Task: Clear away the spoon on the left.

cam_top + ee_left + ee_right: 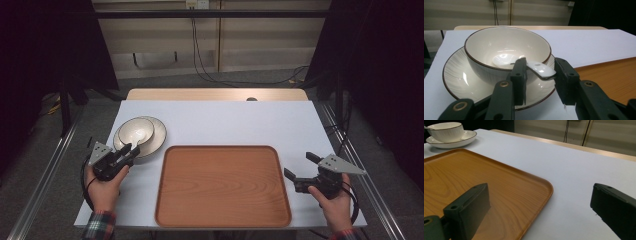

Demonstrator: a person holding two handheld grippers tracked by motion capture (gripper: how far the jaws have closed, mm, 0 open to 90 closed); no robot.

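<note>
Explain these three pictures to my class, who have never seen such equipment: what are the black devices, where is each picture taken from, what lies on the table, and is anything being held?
A person sits at a white table holding a black two-jaw grasping tool in each hand. One picture looks down from above; the other two come from small cameras riding on each tool, looking along its jaws.

On the table lie a flat brown wooden tray and a cream bowl with a dark rim standing on a matching cream plate. A white ceramic spoon rests in the bowl, its handle sticking out over the rim.

The left tool has its jaws either side of the spoon handle; one jaw touches it, the other stands apart, so it is not yet gripped. The right tool waits open and empty beside the tray.
</note>
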